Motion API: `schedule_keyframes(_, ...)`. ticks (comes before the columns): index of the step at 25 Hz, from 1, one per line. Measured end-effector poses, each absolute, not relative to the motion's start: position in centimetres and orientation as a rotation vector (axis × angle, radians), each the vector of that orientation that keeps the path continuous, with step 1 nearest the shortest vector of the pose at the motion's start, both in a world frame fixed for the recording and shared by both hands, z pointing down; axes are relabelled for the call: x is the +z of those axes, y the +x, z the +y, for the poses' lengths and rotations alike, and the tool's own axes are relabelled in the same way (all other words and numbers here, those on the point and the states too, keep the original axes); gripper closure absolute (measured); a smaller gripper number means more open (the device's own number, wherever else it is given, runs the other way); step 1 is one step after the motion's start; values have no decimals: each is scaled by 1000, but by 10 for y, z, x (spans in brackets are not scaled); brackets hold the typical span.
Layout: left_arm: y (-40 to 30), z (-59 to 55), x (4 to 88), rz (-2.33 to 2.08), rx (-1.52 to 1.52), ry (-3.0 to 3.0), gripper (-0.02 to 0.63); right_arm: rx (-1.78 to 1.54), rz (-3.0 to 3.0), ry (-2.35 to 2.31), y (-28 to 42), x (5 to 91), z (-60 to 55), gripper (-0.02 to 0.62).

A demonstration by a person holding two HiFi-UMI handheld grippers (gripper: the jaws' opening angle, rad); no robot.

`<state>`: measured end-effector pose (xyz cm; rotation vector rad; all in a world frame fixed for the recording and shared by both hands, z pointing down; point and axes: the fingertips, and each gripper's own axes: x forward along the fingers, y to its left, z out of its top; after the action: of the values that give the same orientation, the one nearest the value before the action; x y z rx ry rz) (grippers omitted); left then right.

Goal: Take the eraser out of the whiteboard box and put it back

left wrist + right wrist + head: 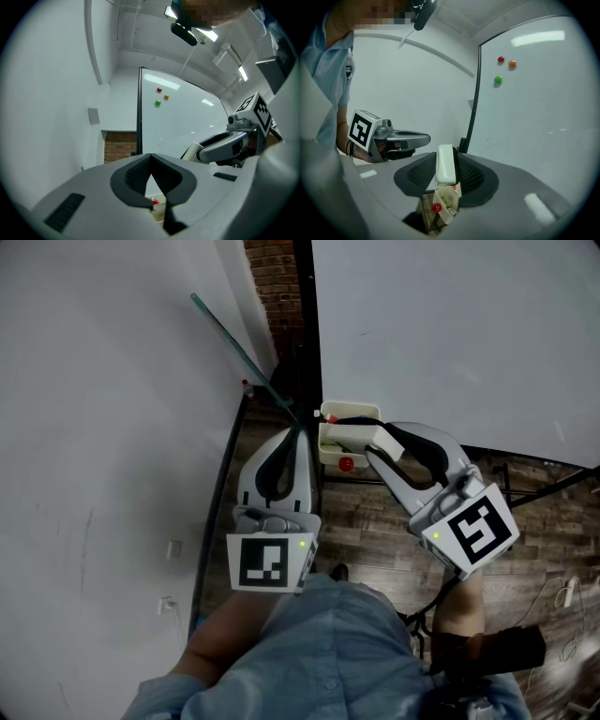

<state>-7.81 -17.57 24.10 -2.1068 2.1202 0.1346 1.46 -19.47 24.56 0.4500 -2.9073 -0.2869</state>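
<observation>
— Presently, how far is the task advanced?
— Removal appears done: the eraser is clamped in the right gripper, just above the box. Return is left. The left gripper, to its left, is closed and empty.
— Surroundings?
— Ahead a whiteboard is noted; below, wood floor; leftward, white wall.

Plain white walls, a brick strip, dark wood-plank floor.

- The right gripper is clamping the white eraser at its tips, just over the whiteboard box.
- The left gripper is hovering beside that box, jaws meeting.
- A red magnet is showing below the eraser.
</observation>
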Motion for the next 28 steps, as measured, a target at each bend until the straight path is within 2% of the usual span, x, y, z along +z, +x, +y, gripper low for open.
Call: schedule_keyframes(28, -100, -222, 267, 2161, 164, -2196, 603, -224, -2744, 380, -10, 295, -233, 460)
